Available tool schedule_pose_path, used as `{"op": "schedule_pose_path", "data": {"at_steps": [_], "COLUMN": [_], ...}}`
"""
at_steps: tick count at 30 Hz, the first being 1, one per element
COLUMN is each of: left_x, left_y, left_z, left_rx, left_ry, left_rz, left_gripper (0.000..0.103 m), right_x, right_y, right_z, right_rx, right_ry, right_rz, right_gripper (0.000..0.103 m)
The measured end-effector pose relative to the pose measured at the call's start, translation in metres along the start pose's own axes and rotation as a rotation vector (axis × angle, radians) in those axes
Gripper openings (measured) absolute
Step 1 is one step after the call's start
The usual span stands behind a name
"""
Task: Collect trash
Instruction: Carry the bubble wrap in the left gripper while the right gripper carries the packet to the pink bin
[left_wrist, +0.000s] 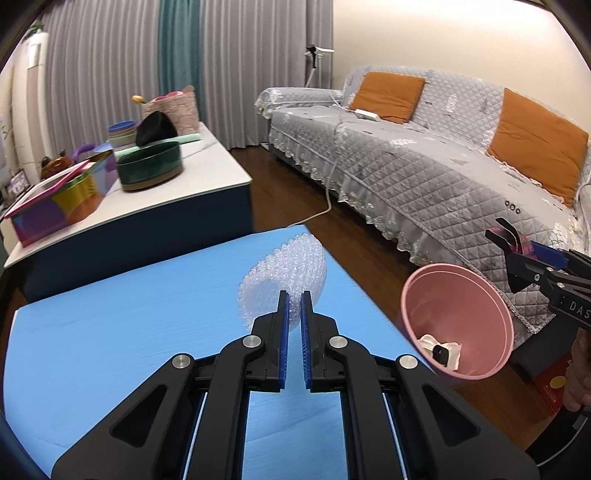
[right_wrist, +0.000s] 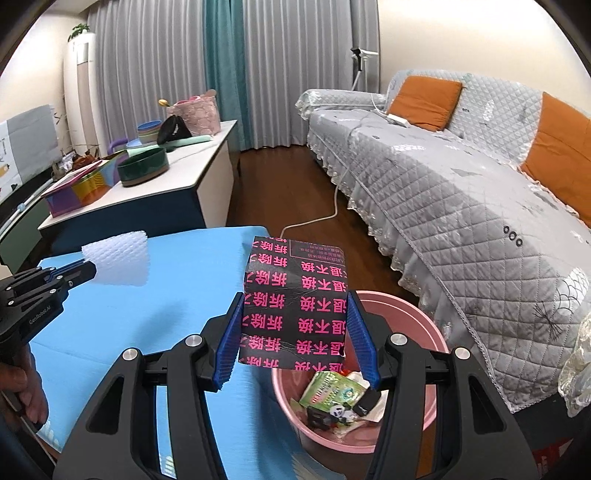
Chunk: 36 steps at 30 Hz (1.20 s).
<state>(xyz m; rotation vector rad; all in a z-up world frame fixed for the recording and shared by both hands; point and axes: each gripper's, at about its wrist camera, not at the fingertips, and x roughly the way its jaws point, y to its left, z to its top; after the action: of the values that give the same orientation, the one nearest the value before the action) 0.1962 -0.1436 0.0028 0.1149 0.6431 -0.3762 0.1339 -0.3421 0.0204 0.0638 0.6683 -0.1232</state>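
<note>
Left gripper fingers pinch light, crushable bubble wrap at its edge; right gripper clamps the thin black box by its sides; we squeeze gently.

Black box with pink printed characters; clear bubble wrap; pink round plastic bin; blue flat tabletop; grey quilted sofa cover; orange cushions.

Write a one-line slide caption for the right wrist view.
Right tongs hold a black box with pink print above the pink bin; left tongs grip bubble wrap.
</note>
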Motion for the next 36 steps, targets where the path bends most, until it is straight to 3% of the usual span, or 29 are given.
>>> {"op": "schedule_pose_path", "data": {"at_steps": [36], "left_x": [0.032], "left_y": [-0.115], "left_z": [0.007], "left_rx": [0.120], "left_ry": [0.015], "left_rz": [-0.164], "left_gripper": [0.006], "right_x": [0.004], "right_y": [-0.079], "right_z": [-0.016], "right_rx": [0.086], "right_ry": [0.026], "right_rz": [-0.118], "right_gripper": [0.054]}}
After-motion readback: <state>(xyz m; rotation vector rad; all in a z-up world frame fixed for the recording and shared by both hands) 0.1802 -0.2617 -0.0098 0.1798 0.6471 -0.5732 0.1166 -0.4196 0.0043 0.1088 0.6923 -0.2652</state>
